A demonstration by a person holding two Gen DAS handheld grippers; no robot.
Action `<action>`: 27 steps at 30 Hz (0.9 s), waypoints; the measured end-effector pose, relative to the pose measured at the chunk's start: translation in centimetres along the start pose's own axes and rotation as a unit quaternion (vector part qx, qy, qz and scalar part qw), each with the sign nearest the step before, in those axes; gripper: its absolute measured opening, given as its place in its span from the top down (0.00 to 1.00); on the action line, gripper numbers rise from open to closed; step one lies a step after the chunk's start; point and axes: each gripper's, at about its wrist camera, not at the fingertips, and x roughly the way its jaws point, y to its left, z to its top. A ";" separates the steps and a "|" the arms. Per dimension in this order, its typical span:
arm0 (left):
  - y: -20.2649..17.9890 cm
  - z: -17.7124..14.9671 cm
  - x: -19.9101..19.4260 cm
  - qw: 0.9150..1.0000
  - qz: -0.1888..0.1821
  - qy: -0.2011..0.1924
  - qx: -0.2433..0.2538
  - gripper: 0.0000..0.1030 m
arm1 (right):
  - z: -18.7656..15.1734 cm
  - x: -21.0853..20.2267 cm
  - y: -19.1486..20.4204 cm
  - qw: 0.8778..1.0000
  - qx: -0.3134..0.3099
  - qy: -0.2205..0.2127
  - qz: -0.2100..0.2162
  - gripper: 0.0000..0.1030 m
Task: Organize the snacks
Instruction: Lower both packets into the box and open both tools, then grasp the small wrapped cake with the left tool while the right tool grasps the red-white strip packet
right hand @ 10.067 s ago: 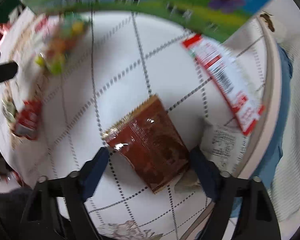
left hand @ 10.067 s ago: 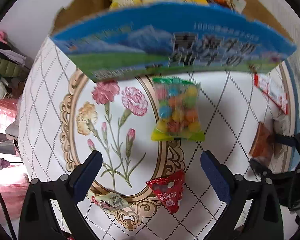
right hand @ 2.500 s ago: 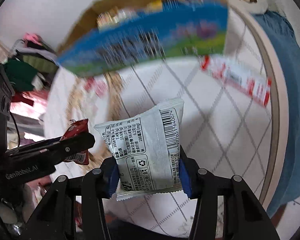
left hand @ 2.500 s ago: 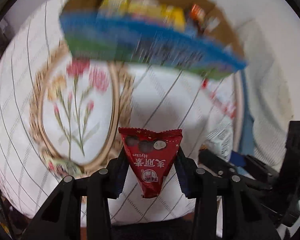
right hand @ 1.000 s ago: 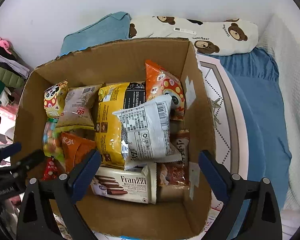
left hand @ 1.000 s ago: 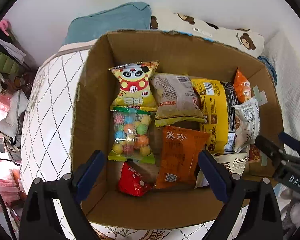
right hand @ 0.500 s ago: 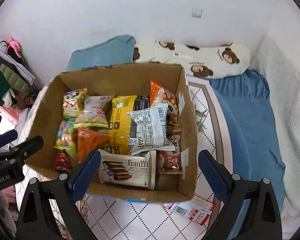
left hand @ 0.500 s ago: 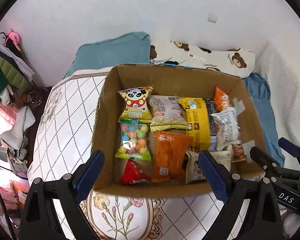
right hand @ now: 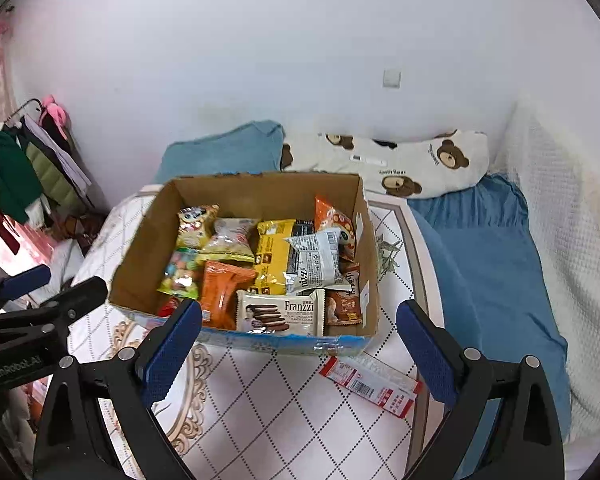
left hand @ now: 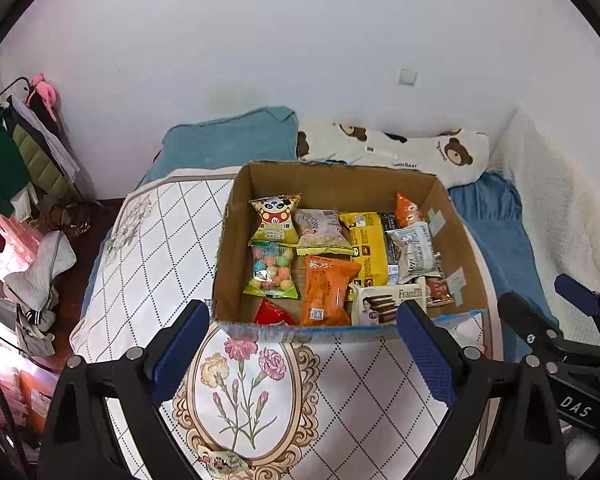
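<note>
Left black two-finger gripper with blue pads [left hand: 303, 350]: jaws spread wide, nothing between them, held raised. Right black two-finger gripper with blue pads [right hand: 298, 350]: jaws likewise spread wide, empty, raised just beside the left, both pointing forward.

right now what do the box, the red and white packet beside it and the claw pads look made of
Box: seemingly corrugated cardboard, matte brown inside, printed blue outside, with ragged edges.
Red and white packet: probably thin plastic film, printed, with a barcode.
Right claw pads: dark blue with a fine textured surface, likely rubber or foam, on black, probably plastic arms.
</note>
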 end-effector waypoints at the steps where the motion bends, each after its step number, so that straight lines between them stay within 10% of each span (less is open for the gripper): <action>1: 0.0 -0.3 -0.5 1.000 0.001 -0.003 0.000 0.07 | -0.2 -1.0 0.0 1.000 0.002 -0.007 0.002 0.03; 12: -0.2 -2.2 -2.1 1.000 0.005 -0.010 -0.011 0.07 | -2.0 -3.8 -1.4 0.999 0.032 -0.014 0.037 0.03; 15: -0.4 -3.0 -0.6 1.000 0.012 0.007 -0.014 0.07 | -2.9 -2.1 -3.0 0.999 0.038 0.000 0.032 0.05; 19: -0.9 -4.2 1.9 0.999 0.022 0.034 -0.014 0.07 | -4.3 1.9 -6.1 0.997 0.049 0.048 0.034 0.34; 27: -3.1 -8.1 10.1 0.992 0.038 0.121 -0.012 0.07 | -6.8 12.2 -10.6 0.985 -0.025 0.168 0.011 0.34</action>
